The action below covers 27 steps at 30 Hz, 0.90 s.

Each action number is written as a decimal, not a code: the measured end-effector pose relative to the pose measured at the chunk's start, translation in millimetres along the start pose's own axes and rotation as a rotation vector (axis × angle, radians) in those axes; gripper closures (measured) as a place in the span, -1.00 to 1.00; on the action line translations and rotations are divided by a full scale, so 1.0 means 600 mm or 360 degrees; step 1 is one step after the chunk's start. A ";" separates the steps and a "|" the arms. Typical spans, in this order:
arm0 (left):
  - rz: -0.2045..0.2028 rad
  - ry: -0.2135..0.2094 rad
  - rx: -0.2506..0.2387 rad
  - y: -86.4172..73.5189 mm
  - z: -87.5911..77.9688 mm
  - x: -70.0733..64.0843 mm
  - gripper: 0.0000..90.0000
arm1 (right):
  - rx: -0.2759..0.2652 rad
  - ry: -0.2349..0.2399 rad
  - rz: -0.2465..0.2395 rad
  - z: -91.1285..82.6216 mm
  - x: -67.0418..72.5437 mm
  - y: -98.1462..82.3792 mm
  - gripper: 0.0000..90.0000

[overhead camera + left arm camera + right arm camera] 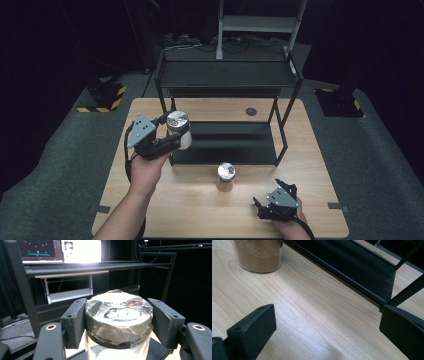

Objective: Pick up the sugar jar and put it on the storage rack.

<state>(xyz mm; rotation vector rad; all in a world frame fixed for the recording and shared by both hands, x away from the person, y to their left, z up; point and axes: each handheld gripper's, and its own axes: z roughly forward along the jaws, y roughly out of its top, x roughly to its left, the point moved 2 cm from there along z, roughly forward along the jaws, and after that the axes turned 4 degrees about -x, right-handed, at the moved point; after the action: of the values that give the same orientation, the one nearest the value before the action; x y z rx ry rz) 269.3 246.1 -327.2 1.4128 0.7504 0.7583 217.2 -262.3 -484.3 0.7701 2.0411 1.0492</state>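
right gripper (264,206) sits lowest in the high view, at about 5 o'clock on the wooden table (190,210), held in the person's right hand (290,226). its jaws are spread wide apart with nothing between them; in the right gripper view only bare table grain lies in the gap. up at 11 o'clock in that view stands the bottom of a jar of brown powder (257,255), upright on the wood, just beside the front edge of the black shelf rack (352,262).

in the high view that jar of brown powder (226,177) has a shiny silver lid and stands near table centre, just in front of the rack's lower tray (225,145), well apart from both grippers, at roughly 11 o'clock from the right gripper.

left gripper (177,135) is at 9 o'clock on the table, raised at the left front post of the rack, gripped by the left hand (145,170). its jaws are clamped on a second jar (179,129), one on each side of the lid. left gripper view shows the glass jar (118,325) upright between the two pads, touching both, lid covered in wrinkled clear film. contents of this jar cannot be told. behind it the rack's upper shelf (95,266) crosses at 12 o'clock, with a bright screen (80,250) beyond.
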 end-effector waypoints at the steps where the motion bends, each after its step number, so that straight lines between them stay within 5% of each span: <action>1: 0.0001 0.0000 -0.0006 0.003 0.001 0.000 -0.23 | 0.0000 0.0001 0.0003 0.000 -0.001 0.000 -1.00; 27: 0.0055 0.0012 -0.0150 0.093 0.051 -0.004 -0.23 | -0.0012 0.0018 0.0021 -0.002 -0.006 -0.002 -1.00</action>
<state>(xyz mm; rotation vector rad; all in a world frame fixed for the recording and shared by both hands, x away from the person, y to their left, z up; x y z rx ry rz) 292.2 228.1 -270.5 1.3412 0.6890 0.8162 218.2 -266.2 -483.9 0.7764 2.0429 1.0704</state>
